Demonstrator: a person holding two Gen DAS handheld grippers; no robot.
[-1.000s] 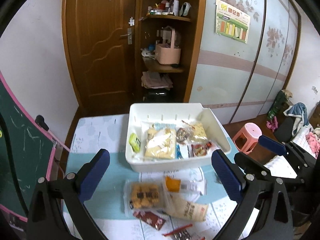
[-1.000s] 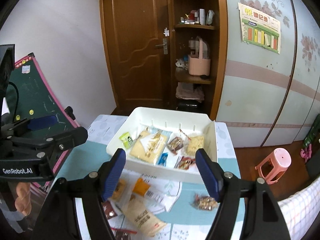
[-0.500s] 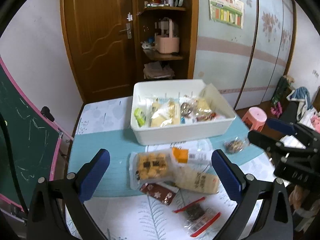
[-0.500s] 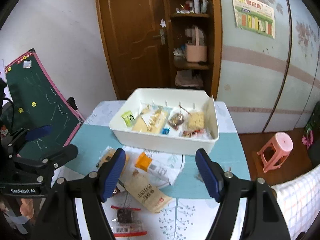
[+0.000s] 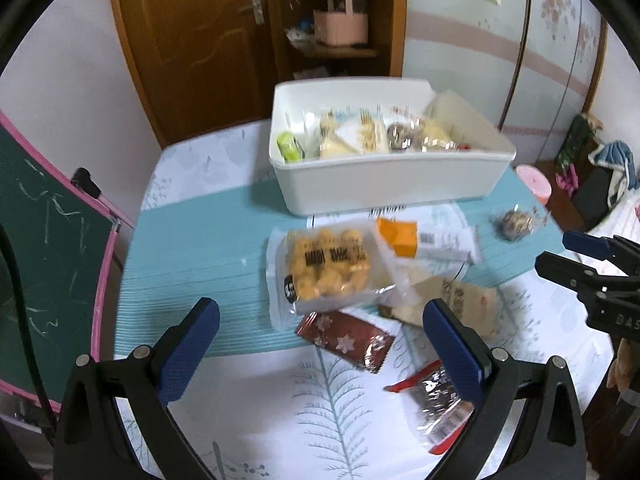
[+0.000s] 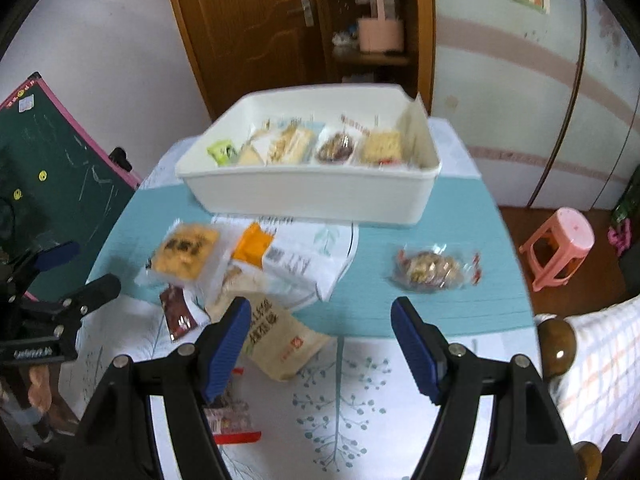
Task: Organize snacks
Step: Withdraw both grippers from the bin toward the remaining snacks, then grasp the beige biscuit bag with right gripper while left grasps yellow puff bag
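Note:
A white bin (image 5: 392, 184) (image 6: 316, 196) holding several snack packs stands at the table's far side. Loose snacks lie in front of it: a clear pack of yellow cakes (image 5: 326, 268) (image 6: 184, 254), an orange-and-white pack (image 5: 424, 240) (image 6: 280, 254), a beige bag (image 6: 280, 336), a dark red wrapper (image 5: 344, 338) (image 6: 178, 314), and a nut pack (image 6: 434, 270) (image 5: 514, 222) off to the right. My left gripper (image 5: 320, 348) hangs open above the red wrapper. Nothing sits between the fingers of my right gripper (image 6: 320, 344), which is open above the beige bag's right edge.
A green chalkboard (image 5: 44, 248) leans at the table's left. A pink stool (image 6: 560, 246) stands on the floor to the right. A red-edged foil pack (image 5: 440, 404) lies near the table's front. A wooden door and shelf stand behind the table.
Both grippers have come down toward the table and tilted further downward, so the loose snacks look larger and nearer. Their jaws keep the same width. No snack has moved.

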